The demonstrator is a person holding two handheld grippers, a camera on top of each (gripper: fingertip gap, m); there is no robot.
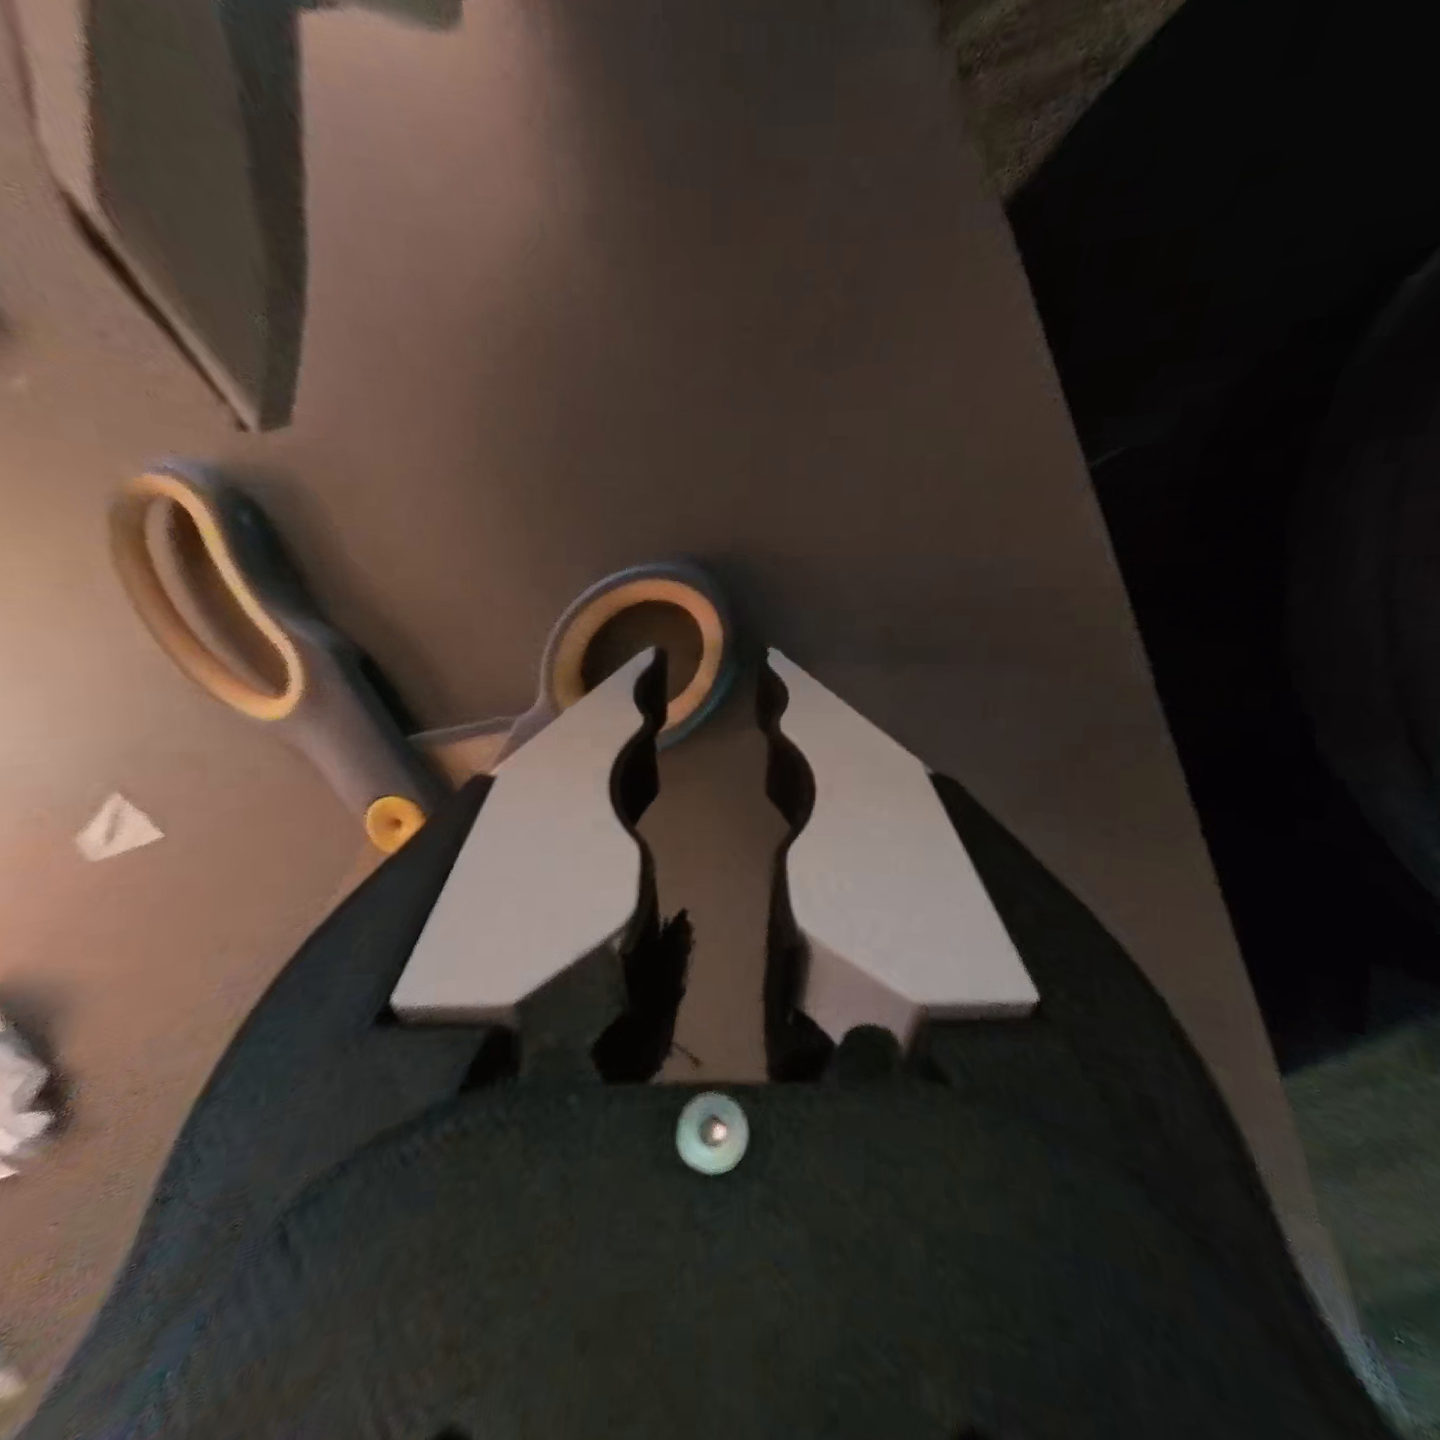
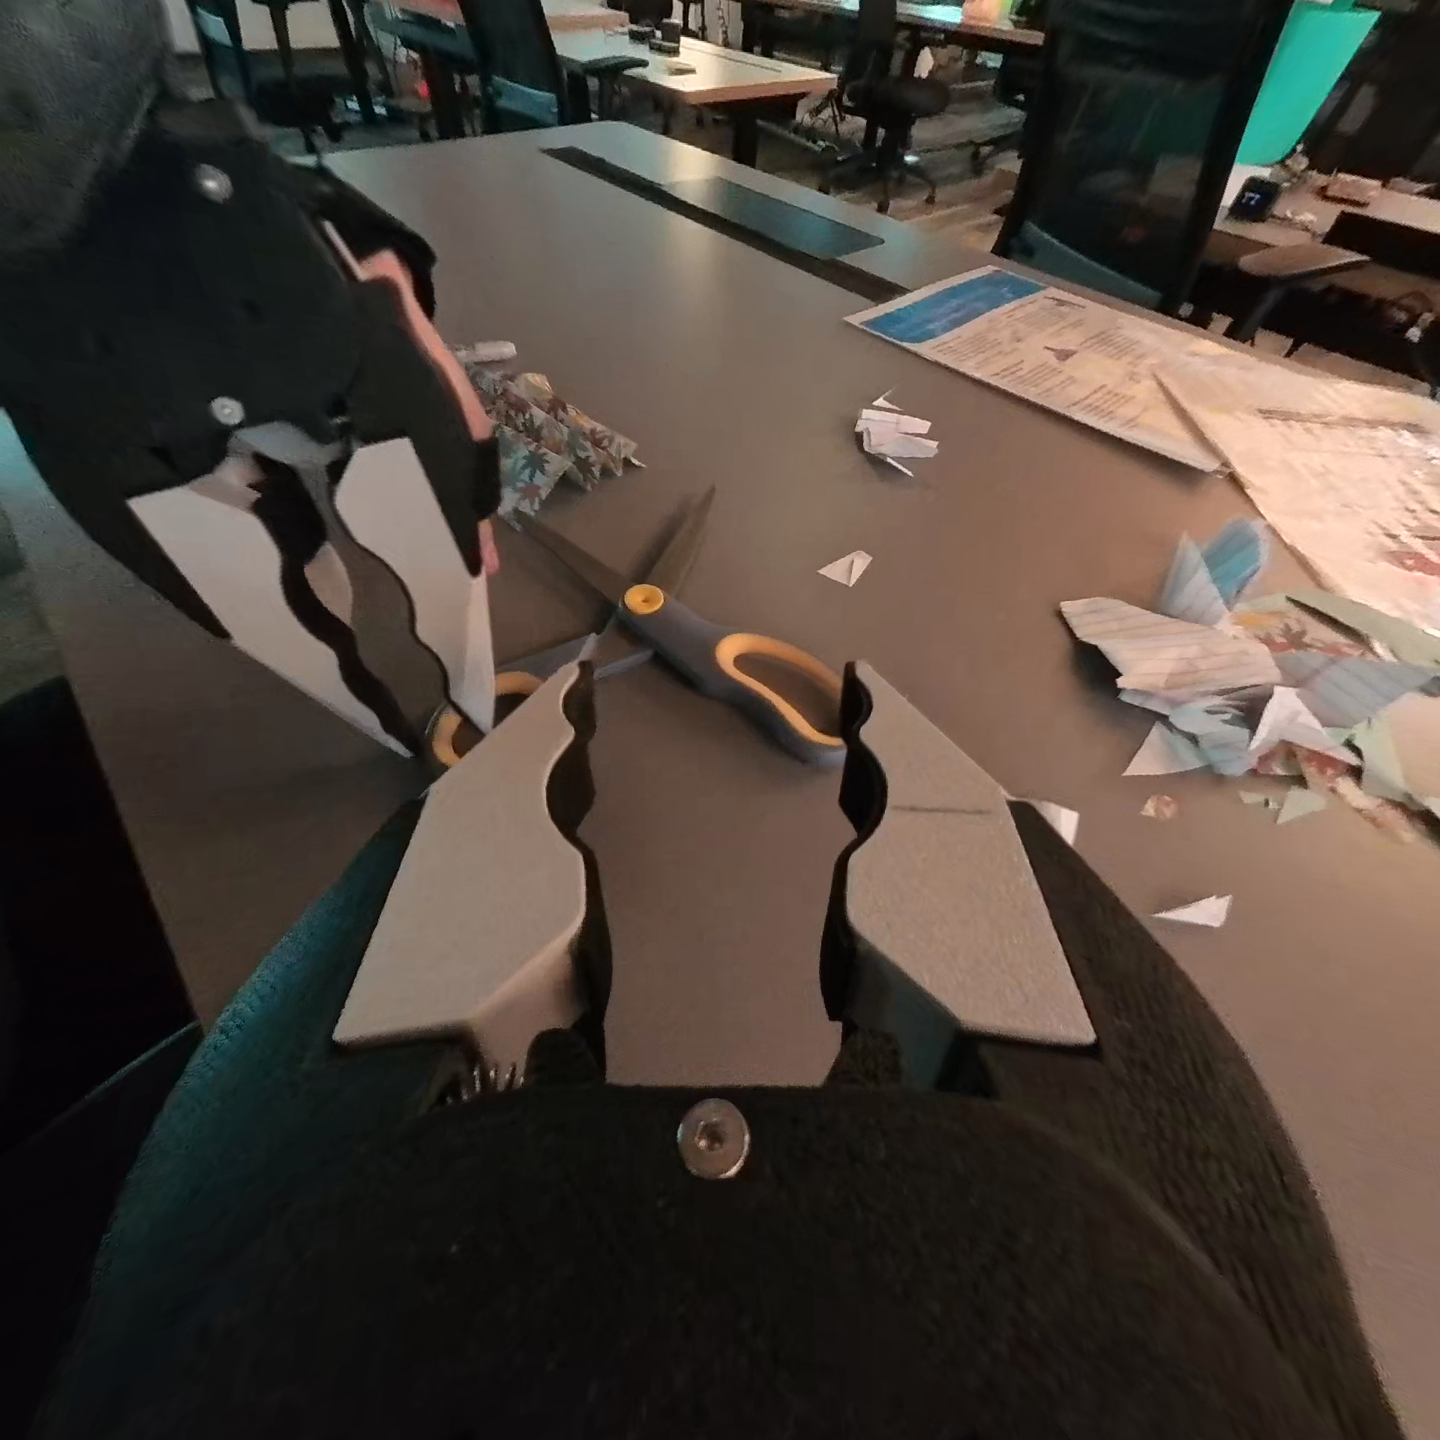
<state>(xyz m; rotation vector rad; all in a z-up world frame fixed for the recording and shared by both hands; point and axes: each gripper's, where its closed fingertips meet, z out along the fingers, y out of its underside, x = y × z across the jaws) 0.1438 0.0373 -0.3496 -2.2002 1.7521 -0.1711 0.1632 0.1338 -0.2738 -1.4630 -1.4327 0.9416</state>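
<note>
Dim office w/ rows of desks and chairs at the back. Up front is one grey table (image 2: 701, 327), strewn w/ paper.

Counts:
- 1 pair of scissors (image 2: 686, 631), grey w/ yellow trim, lying flat on the table near its front edge, blades spread.
- It has 2 blades, 1 yellow pivot (image 2: 644, 600) and 2 handle loops: a small round loop (image 1: 647, 623) and a long loop (image 2: 779, 678).
- 1 printed sheet (image 2: 1013, 335) w/ a blue header, far right.
- 1 folded leaf-print paper (image 2: 545, 444).
- 1 small crumpled white piece (image 2: 896, 436).
- 1 heap of cut scraps (image 2: 1262, 701) at right.
- At least 3 loose white triangles, e.g. (image 2: 845, 566).

Left gripper (image 1: 711, 658) comes down on the round loop. One fingertip sits inside the hole and the other just outside the rim, so the rim lies btwn the jaws, which stand narrowly apart. The view is blurred, and I can't tell whether the pads press on the rim.

Right gripper (image 2: 717, 674) is released and wide, w/ only bare table btwn its fingers. It sits just in front of the scissors, and its right tip overlaps the end of the long loop in view.

Hidden or unclear:
- The round loop is mostly covered by fingers in the right wrist view.
- One blade runs behind the left gripper.
- The scrap heap is cut off at the frame edge.
- A small silvery item past the leaf paper is too small to make out.
- The left wrist view is smeared.
</note>
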